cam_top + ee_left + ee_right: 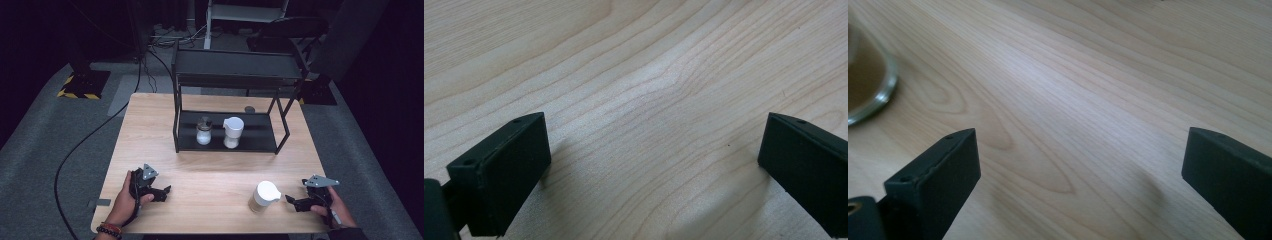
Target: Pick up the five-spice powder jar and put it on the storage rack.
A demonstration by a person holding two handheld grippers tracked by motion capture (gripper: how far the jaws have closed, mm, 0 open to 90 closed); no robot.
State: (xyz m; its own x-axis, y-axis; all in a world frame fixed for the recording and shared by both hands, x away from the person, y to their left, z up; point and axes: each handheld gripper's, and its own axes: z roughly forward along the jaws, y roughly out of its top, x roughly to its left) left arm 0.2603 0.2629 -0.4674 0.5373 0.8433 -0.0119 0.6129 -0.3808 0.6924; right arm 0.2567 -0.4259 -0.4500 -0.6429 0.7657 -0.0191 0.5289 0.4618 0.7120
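High view: white-lidded jar [263, 196] stands on the table [210, 165] near its front edge, just beside the right gripper [296, 202], untouched; left gripper [162, 192] rests well apart.
Left gripper view: jaws spread wide over bare wood.
Right gripper view: jaws released, nothing between; jar's glass base [865, 85] off to one side.

Left gripper [159, 192] and right gripper [295, 202] both gape, held low.
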